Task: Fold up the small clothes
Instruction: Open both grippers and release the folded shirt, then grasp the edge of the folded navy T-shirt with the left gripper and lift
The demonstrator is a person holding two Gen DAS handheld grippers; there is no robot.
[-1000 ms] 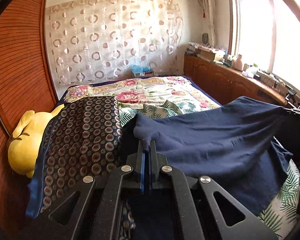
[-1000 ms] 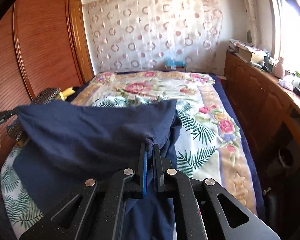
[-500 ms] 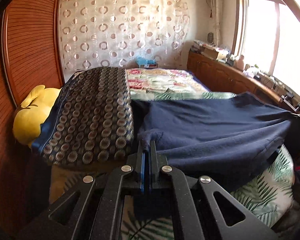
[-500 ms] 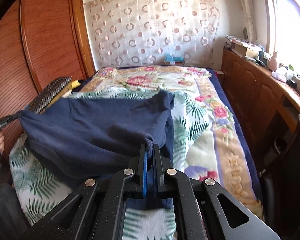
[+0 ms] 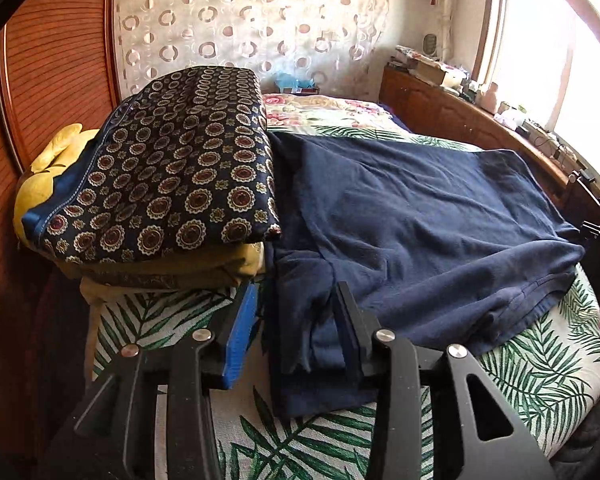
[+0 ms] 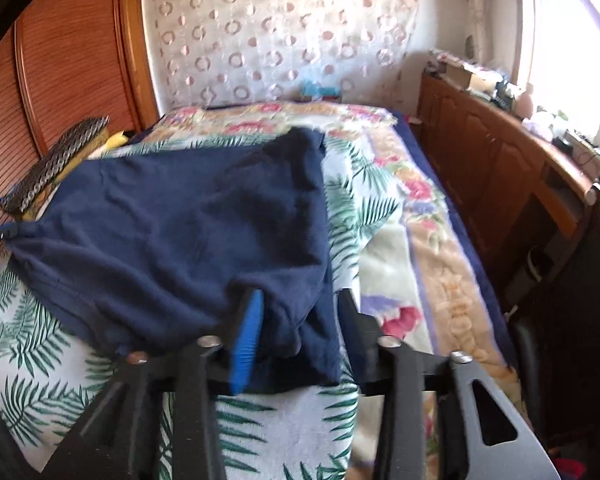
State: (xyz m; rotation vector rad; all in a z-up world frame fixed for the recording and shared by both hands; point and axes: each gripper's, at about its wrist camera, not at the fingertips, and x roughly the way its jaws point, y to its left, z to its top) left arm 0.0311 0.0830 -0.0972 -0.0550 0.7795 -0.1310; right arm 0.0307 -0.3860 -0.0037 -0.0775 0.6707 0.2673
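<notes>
1. Pile (image 5: 188, 168): at 10 o'clock in the left wrist view a stack of folded cloth sits on the bed (image 5: 548, 364), a ring-patterned piece on top and a yellow toy (image 5: 40, 188) behind it. It lies just beside the garment's left edge, possibly touching it.
2. Left claw (image 5: 296, 320): low at 6 o'clock, its jaws have just been opening and now stand partly apart. The garment's near left corner lies between them, slack on the bed, and neither pad presses on it; the blue pad stands clear to the left.
3. Garment (image 5: 412, 216): a navy top, spread across the middle of the leafy bedcover from 9 to 3 o'clock in that view, with one layer laid over another and a hem showing at 4 o'clock.
4. Right claw (image 6: 300, 308): at 6 o'clock in its own view, it too has just been opening. The other near corner sits bunched between the parted jaws; a fold touches the blue pad, but I judge it released, not pinched.
5. Step: this looks like the end of one fold, both corners being let go on the bed.
6. Next: draw both claws back clear without dragging the cloth, check the edges line up, then take fresh corners for a further fold, away from the pile.
</notes>
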